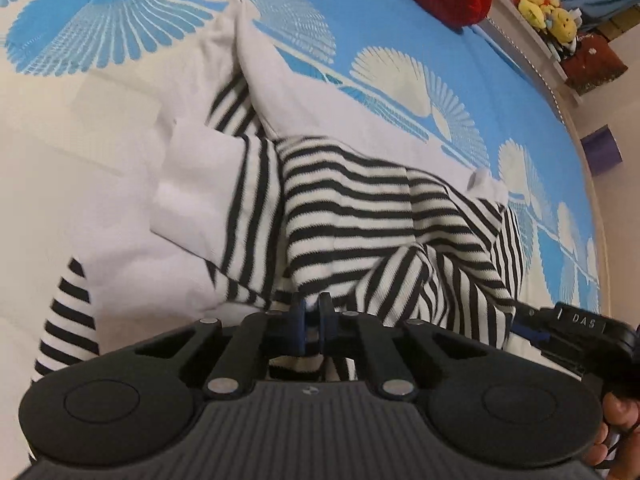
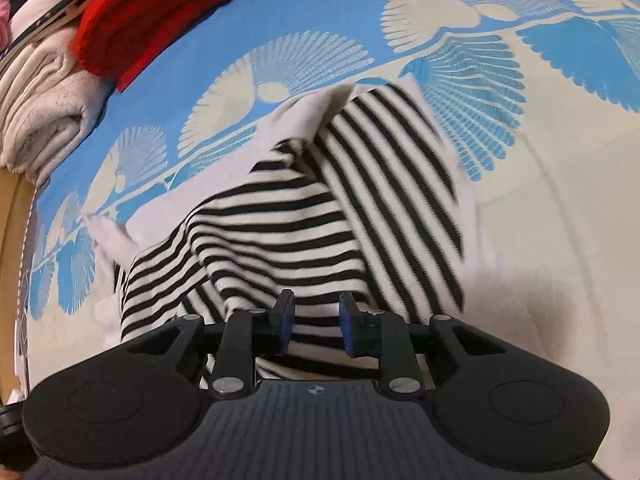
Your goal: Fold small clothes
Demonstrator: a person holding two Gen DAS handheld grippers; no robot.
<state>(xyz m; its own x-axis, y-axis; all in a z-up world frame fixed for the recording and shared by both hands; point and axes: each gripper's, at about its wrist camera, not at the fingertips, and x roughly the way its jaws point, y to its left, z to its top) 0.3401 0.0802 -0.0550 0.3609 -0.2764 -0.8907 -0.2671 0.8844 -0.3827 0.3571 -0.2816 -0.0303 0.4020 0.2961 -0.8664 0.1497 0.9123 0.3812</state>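
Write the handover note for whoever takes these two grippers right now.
Left gripper: shut on the striped garment, near edge pinched.
Right gripper: jaws apart, striped cloth between the pads; whether they press it is unclear.
Garment: black-and-white striped with white parts, lying rumpled on the blue-and-cream bedspread.
Nearby: red cloth and folded cream cloth at the bed's far edge.
Done: edge picked up. Left: flatten, fold, set aside.

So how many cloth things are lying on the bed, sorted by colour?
Black-and-white: 1, the striped garment
Red: 1, the red cloth
Cream: 1, the cream folded blanket
Total: 3
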